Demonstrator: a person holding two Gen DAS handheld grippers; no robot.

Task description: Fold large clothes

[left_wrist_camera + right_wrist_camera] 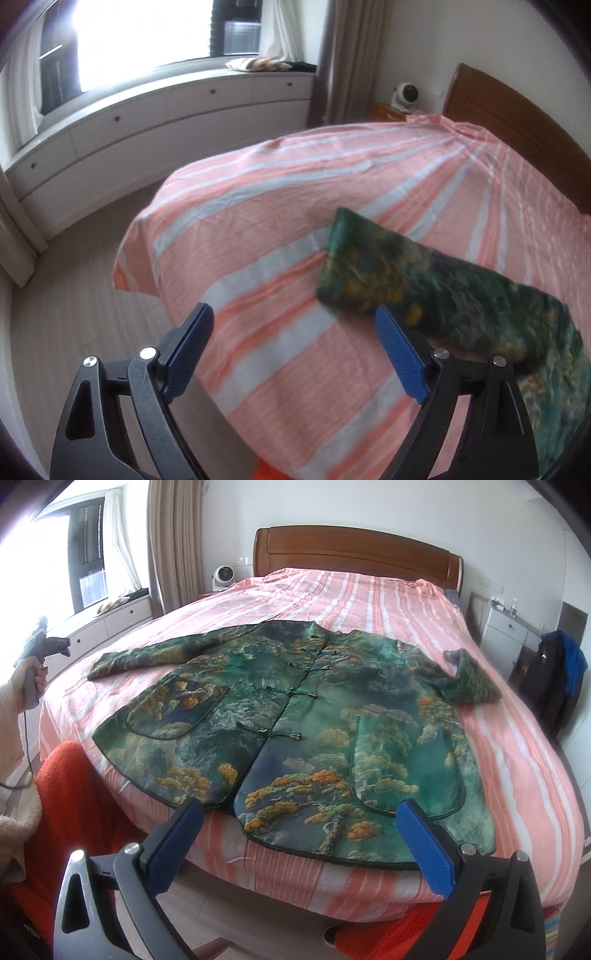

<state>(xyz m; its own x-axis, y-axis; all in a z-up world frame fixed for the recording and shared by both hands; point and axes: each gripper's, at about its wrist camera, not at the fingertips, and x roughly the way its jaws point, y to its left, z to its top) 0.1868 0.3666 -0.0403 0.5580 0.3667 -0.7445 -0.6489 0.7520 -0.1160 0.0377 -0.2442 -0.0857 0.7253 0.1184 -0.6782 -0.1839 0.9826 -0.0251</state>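
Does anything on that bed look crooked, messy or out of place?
Nothing is spilled or damaged. The green jacket lies flat and buttoned on the striped bedsheet, but its sleeve on the picture's right is bent back and bunched, while the other sleeve lies straight.

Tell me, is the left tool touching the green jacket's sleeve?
Apart. The right wrist view shows the left tool held up beside the bed, clear of the sleeve.
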